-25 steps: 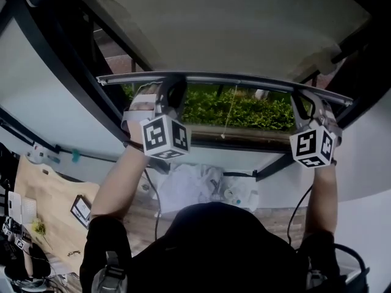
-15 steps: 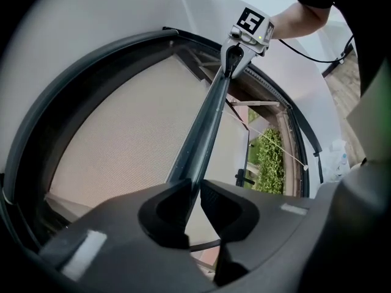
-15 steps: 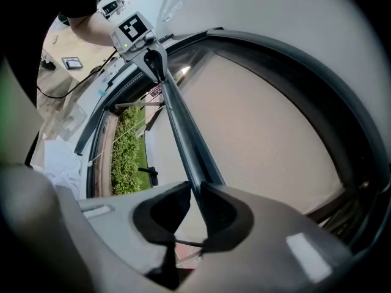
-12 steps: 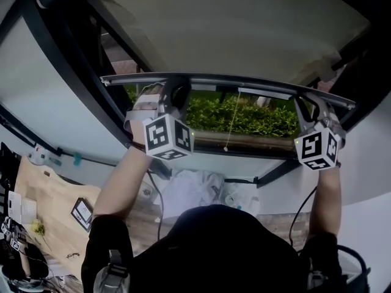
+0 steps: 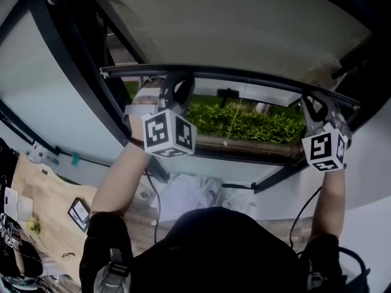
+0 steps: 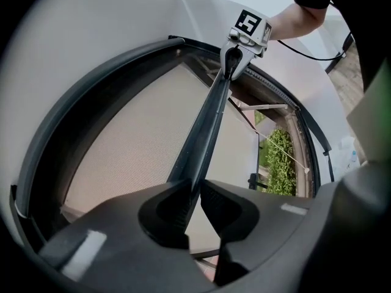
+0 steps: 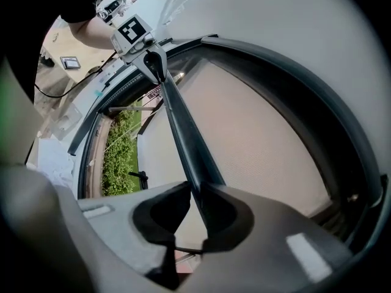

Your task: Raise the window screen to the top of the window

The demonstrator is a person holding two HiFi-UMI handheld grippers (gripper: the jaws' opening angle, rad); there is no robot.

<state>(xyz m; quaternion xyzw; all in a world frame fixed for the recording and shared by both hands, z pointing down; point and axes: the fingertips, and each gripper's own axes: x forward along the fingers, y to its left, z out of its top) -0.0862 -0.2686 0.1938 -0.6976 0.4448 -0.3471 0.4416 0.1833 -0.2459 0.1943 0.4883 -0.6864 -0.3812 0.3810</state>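
The window screen is a beige mesh [image 5: 232, 23] with a dark bottom bar [image 5: 244, 78] that runs across the window. My left gripper [image 5: 174, 85] is shut on the bar near its left end. My right gripper [image 5: 317, 102] is shut on the bar near its right end. In the left gripper view the bar [image 6: 211, 121] runs from between my jaws [image 6: 194, 191] to the other gripper [image 6: 235, 60]. The right gripper view mirrors this: the bar [image 7: 180, 127] sits pinched in the right gripper [image 7: 197, 194], and the left gripper [image 7: 153, 63] grips its far end.
A dark window frame [image 5: 73, 72] surrounds the screen. Below the bar a green hedge [image 5: 250, 121] shows outside, with a thin pull cord [image 5: 232, 118] hanging in front of it. A table with papers [image 5: 49, 200] stands at the lower left. White bags [image 5: 189, 191] lie under the sill.
Both grippers have risen together with the bar held in them. The gap under the bar is taller and shows more of the hedge.
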